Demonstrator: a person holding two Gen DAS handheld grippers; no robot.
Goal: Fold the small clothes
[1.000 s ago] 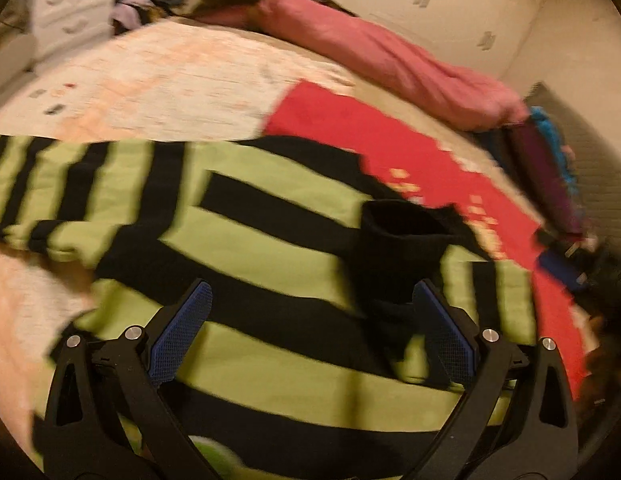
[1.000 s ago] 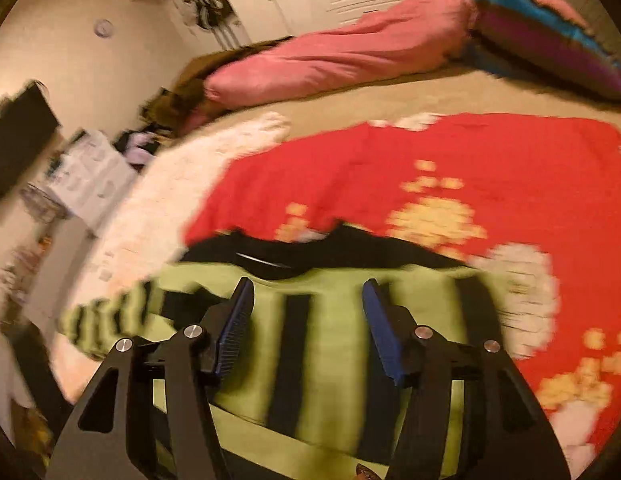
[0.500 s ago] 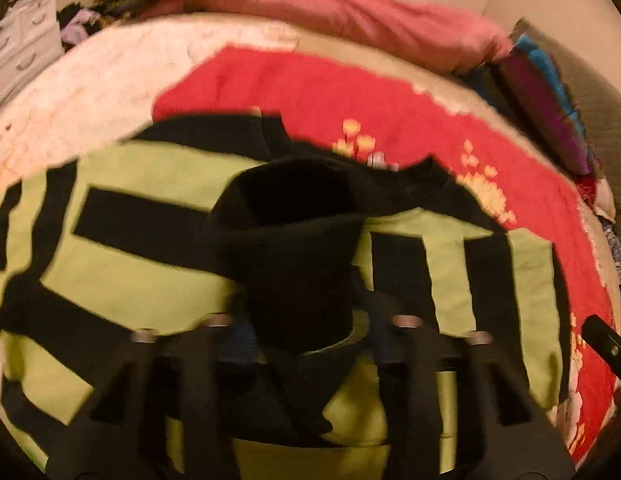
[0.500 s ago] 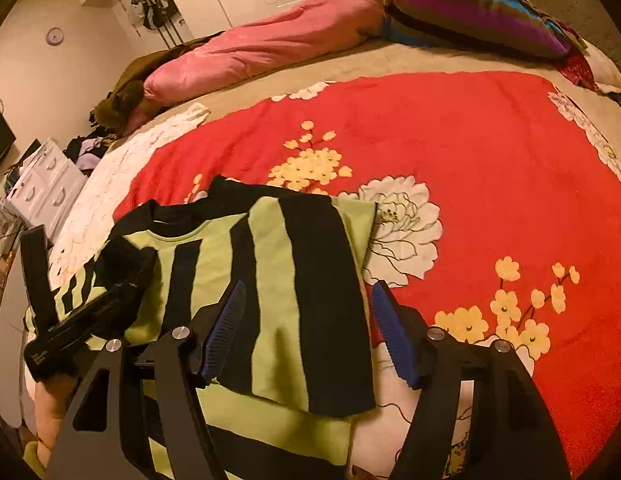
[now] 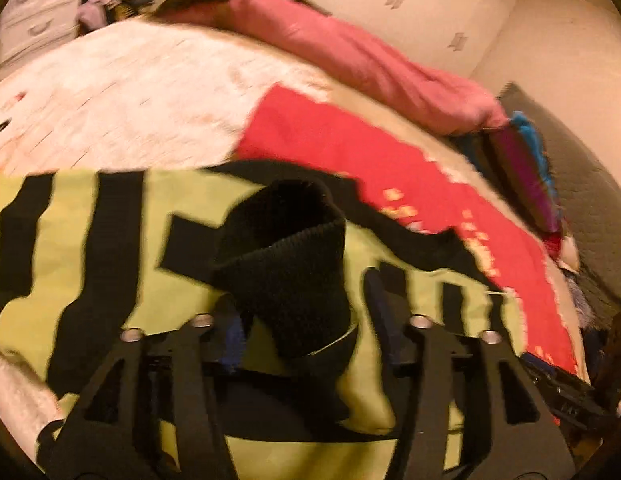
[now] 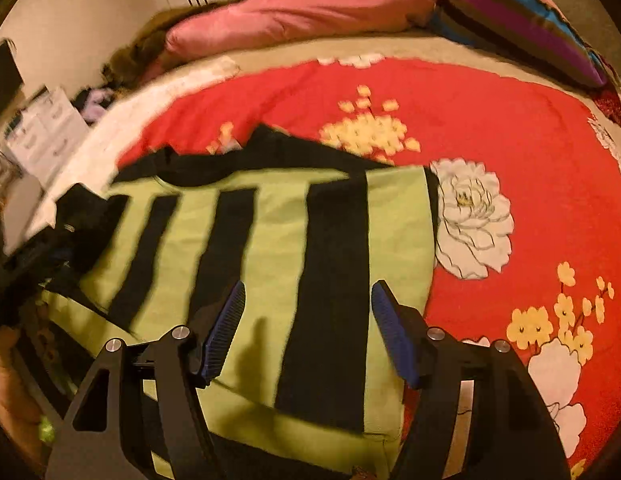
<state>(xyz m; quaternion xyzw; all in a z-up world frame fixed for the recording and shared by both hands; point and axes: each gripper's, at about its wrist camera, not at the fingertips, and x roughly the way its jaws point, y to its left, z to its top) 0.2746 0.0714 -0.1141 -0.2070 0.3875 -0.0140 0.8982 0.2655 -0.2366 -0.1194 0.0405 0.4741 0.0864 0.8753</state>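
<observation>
A lime-green and black striped sweater (image 5: 110, 240) lies spread on the bed, its right side folded over the body (image 6: 270, 232). Its black ribbed sleeve cuff (image 5: 286, 248) stands bunched over the sweater's chest, between the fingers of my left gripper (image 5: 310, 328). The jaws are opening; the right pad stands clear of the cuff and the left pad is blurred beside it. My right gripper (image 6: 306, 328) hovers open low over the folded side, with only flat cloth beneath it. A dark blurred shape at the left edge of the right wrist view is the left gripper (image 6: 70, 232).
The sweater rests partly on a red floral blanket (image 6: 490, 120) and a white cover (image 5: 130, 92). A pink duvet roll (image 5: 350, 56) and a striped pillow (image 6: 522, 20) lie along the far side. White drawers (image 6: 46, 128) stand beyond the bed.
My left gripper shut on the black cuff, carried the sleeve in over the sweater's body, and has widened again. My right gripper has sunk closer to the folded side.
</observation>
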